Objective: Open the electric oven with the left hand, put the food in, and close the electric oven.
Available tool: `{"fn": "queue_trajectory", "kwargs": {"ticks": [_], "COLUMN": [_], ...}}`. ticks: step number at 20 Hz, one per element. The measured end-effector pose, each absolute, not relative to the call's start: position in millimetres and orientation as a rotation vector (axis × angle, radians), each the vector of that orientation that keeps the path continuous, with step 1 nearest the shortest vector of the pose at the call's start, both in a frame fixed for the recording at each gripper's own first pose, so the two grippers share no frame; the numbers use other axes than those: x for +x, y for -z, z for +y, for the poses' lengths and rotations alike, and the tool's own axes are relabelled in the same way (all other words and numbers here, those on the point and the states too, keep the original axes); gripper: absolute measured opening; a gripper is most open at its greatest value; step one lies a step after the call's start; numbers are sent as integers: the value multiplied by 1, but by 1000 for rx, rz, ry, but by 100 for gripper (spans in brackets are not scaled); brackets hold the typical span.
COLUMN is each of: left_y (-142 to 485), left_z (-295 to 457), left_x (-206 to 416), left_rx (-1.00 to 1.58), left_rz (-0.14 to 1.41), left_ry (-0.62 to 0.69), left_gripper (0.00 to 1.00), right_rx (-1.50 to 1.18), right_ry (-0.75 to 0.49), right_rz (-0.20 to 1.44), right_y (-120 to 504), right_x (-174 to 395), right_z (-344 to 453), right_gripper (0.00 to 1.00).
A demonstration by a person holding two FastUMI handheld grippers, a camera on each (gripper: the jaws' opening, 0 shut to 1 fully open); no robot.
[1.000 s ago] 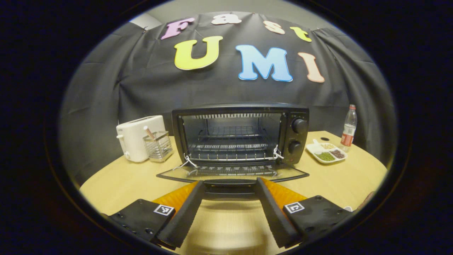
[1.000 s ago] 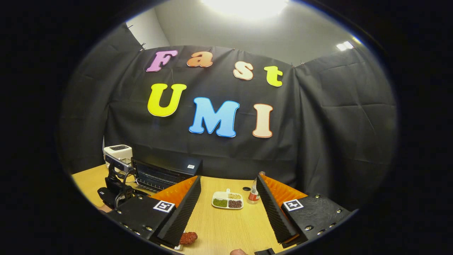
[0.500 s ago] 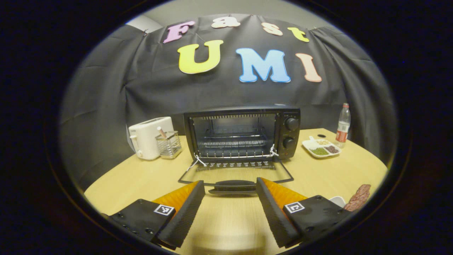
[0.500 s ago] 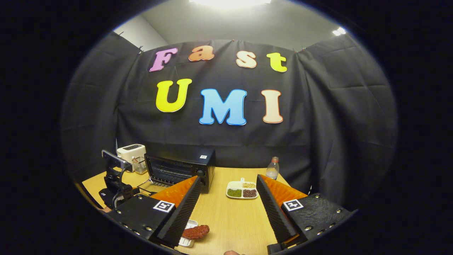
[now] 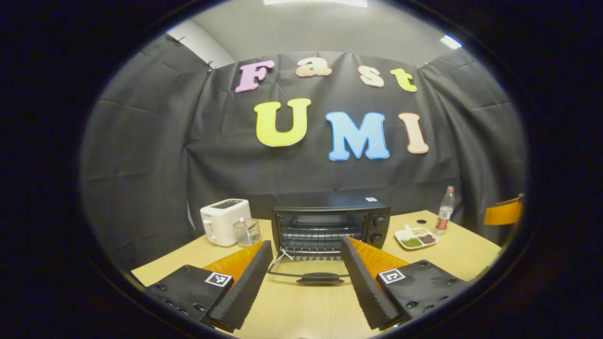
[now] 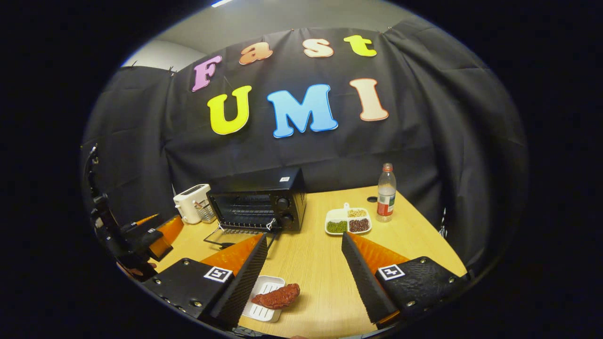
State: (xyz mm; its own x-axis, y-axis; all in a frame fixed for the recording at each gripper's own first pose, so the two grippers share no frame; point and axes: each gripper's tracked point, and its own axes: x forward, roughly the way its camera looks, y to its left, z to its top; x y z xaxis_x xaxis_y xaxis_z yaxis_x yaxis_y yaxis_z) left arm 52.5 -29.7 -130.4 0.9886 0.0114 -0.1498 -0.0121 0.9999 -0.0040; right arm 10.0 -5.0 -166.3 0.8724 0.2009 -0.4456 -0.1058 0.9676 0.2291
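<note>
The black electric oven (image 5: 330, 226) stands at the back of the wooden table (image 5: 301, 315), its glass door (image 5: 308, 272) folded down flat and the rack inside bare. My left gripper (image 5: 306, 282) hovers open, a short way in front of the door handle, with nothing in it. In the right gripper view the oven (image 6: 264, 202) sits at mid left. A reddish-brown piece of food (image 6: 278, 296) lies on a small white tray (image 6: 261, 308), just ahead of my open right gripper (image 6: 304, 278) and beside its left finger. The left gripper (image 6: 150, 235) hangs at the far left.
A white toaster (image 5: 225, 220) and a glass holder (image 5: 246, 231) stand left of the oven. To its right are a white divided dish (image 5: 415, 238) of beans and a plastic bottle (image 5: 444, 217). Bare tabletop (image 6: 320, 263) stretches between the food and the oven.
My left gripper drew back and up from the lowered oven door, still open. My right gripper tipped down toward the table, so the food and its tray show fully.
</note>
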Motion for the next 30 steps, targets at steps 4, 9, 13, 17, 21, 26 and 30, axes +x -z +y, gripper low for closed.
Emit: {"fn": "queue_trajectory", "kwargs": {"ticks": [4,9,13,17,21,26,30], "left_y": [99,80,71,66,65,68,72], "left_z": [-22,-10,-3,2,6,13,14], "left_x": [33,14,8,8,10,11,11], "left_rx": [-10,-15,-13,-5,-3,0,5], "left_rz": [104,74,64,58,55,60,72], "left_ry": [-25,-59,-74,-84,-86,-97,-96], "left_gripper": [97,100,100,100,100,100,100], "right_rx": [303,438,515,614,727,810,828], "right_ry": [-213,-250,-253,-247,-231,-212,-229], "right_rz": [617,776,886,1000,1066,1114,1076], "right_y": [204,244,275,303,315,323,329], "right_x": [6,-2,-13,-24,-29,-34,-22], "right_z": [7,25,36,44,52,58,67], "right_gripper": [98,98,98,96,84,55,16]}}
